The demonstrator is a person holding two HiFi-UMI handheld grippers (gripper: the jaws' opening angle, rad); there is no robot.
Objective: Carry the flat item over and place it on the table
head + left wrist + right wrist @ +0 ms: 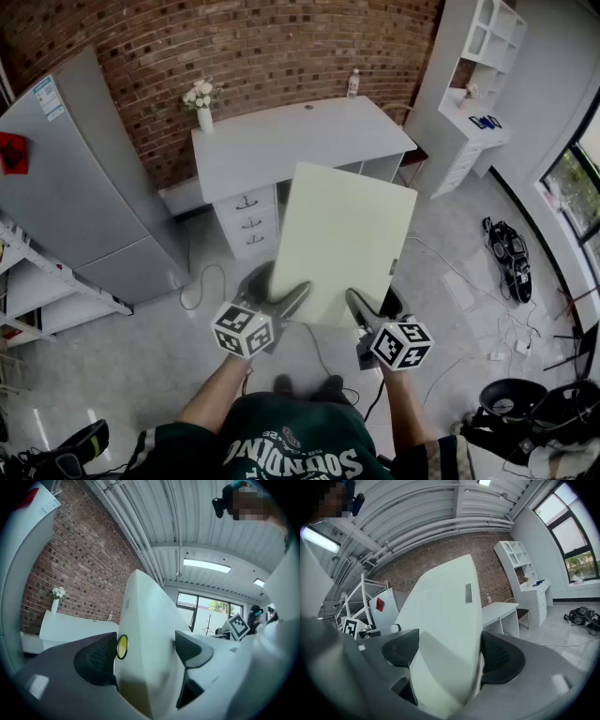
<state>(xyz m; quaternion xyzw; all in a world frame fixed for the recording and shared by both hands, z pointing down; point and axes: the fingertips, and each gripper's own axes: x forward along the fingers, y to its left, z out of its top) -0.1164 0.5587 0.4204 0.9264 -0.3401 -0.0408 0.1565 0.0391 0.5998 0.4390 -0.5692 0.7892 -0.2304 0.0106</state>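
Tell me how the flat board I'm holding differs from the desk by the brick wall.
The flat board is pale greenish; the desk is white. The board hangs in the air, held by the left gripper and right gripper; the desk stands on the floor. The board is bare; the desk carries a flower vase and a bottle. Both have flat rectangular faces.

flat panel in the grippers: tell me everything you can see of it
The flat panel is a pale greenish-white rectangular board, smooth and rigid-looking, with rounded corners and a small grey tab near one side edge. It is held in the air, slanting away from the person, short of the white desk. The left gripper and right gripper each clamp its near edge; nothing else touches it.
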